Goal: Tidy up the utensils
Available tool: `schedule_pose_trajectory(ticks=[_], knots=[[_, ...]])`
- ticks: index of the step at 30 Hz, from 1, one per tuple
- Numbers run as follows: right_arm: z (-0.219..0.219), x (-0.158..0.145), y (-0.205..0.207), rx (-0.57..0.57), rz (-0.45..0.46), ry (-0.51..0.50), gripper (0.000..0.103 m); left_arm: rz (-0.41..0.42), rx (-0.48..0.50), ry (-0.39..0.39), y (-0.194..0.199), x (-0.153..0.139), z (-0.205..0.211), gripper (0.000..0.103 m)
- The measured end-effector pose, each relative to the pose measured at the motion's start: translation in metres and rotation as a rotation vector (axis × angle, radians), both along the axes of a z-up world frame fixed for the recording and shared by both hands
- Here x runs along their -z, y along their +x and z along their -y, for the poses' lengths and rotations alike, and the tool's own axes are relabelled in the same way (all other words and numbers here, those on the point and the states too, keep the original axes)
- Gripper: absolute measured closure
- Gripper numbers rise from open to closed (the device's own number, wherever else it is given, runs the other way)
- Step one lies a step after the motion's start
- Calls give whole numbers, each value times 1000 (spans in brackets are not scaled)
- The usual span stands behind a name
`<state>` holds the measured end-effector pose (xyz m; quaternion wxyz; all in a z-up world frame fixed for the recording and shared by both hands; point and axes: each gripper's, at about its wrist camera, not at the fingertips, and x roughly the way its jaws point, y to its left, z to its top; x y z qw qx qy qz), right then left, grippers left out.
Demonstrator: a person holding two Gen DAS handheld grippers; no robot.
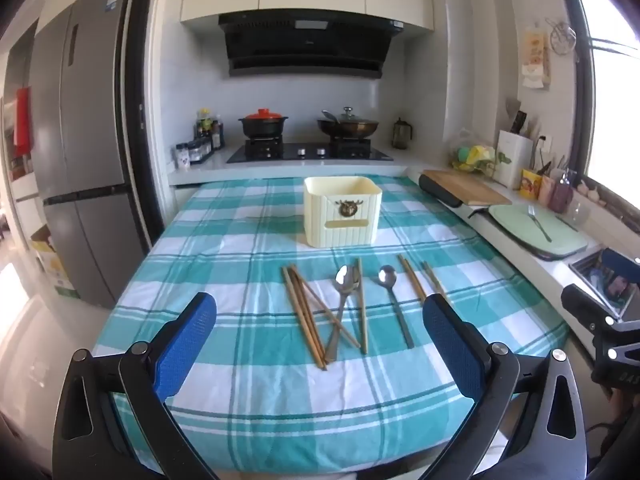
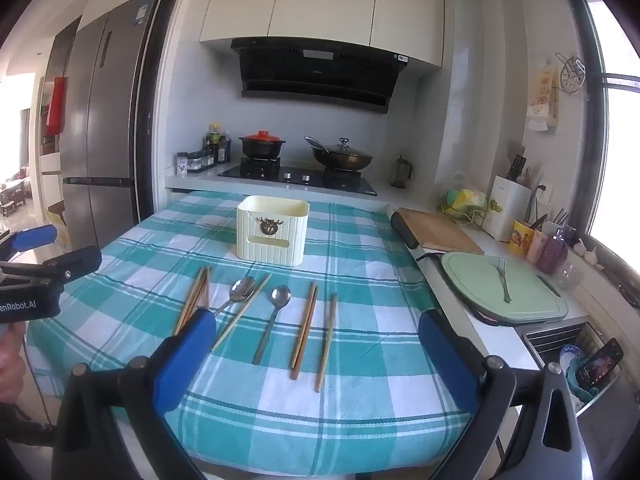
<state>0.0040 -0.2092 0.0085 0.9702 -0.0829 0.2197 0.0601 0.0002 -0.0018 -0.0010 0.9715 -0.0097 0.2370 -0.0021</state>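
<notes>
You are getting bright daylight pouring in from the window on the right, blowing out to white glare. Fisheye distortion is bending the refrigerator and darkening the corners.

Two hand-held grippers, both tilted a little downward and side by side. The left gripper has its blue-padded fingers spread wide, with nothing between them. The right gripper is likewise wide apart, its blue pads gripping nothing. A hand shows at the left gripper's handle.
</notes>
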Motion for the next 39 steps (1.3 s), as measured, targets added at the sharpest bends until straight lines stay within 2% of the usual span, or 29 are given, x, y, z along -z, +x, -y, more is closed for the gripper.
schedule_pose_trajectory(ticks=[2,3,7,9,21,28,39], knots=[[0,0,1,1,0,-3,0,-5,11,-1,-1,0,3,0],[-1,1,3,1,-1,-4,0,1,4,-42,-1,-2,-6,0],[0,1,-1,2,20,-3,0,13,26,-27,-6,-5,-10,0],[-1,1,-1,3,22,-6,0,8,33,-10,0,-4,2,0],[2,3,0,8,28,8,0,4,12,-47,2,-1,-8,0],[2,5,-1,8,27,9,0,-9,-5,-8,2,1,-5,0],[2,4,0,9,24,10,0,-34,59,-38,5,5,2,0]])
